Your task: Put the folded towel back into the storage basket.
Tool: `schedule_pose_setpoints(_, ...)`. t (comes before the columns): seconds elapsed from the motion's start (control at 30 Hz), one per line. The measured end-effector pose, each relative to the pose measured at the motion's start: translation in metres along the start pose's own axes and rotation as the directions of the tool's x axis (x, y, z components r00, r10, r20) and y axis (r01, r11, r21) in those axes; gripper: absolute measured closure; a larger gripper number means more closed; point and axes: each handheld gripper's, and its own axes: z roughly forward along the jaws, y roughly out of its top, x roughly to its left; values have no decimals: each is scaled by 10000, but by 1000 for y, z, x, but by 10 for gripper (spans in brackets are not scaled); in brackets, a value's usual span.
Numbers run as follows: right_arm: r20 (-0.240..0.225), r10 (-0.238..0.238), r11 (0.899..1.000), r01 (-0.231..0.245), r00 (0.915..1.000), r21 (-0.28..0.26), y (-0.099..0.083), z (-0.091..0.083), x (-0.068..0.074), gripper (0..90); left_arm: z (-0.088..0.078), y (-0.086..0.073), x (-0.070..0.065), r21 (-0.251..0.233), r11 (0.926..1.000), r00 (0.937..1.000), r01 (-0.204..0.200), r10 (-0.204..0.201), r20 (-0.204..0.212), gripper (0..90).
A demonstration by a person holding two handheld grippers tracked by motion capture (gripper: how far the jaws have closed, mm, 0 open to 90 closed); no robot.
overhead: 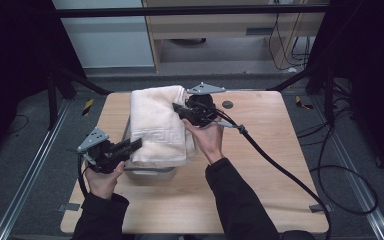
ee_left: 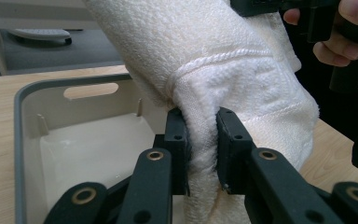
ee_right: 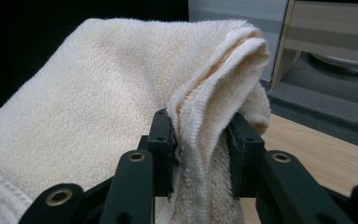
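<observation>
At the near left of the high view, the left gripper [overhead: 136, 144] is held in the person's left hand [overhead: 101, 176] and meets the near left edge of the folded cream towel [overhead: 157, 125]. In the left gripper view, its jaws are clamped on a fold of the towel [ee_left: 223, 70], with cloth bunched between the two pads. Below and behind that fold sits a grey bin [ee_left: 21, 140], open at the top, with a handle slot in its far wall.

The towel is held above the bin [overhead: 150, 173], which rests on the wooden table [overhead: 270, 150].

Farther back, the right hand [overhead: 209, 140] holds the right gripper [overhead: 177, 107] at the towel's far right edge. In the right gripper view, its jaws are closed on several stacked layers of the towel [ee_right: 98, 93]. A black cable [overhead: 280, 170] trails from this gripper across the table to the right.
</observation>
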Motion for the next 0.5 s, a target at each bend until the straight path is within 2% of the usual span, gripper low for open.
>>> schedule_pose_setpoints(0.5,-119,19,10000,-17,9999,91,10,29,18,670,-13,0,26,-119,9989,9979,457,-462,-458,759)
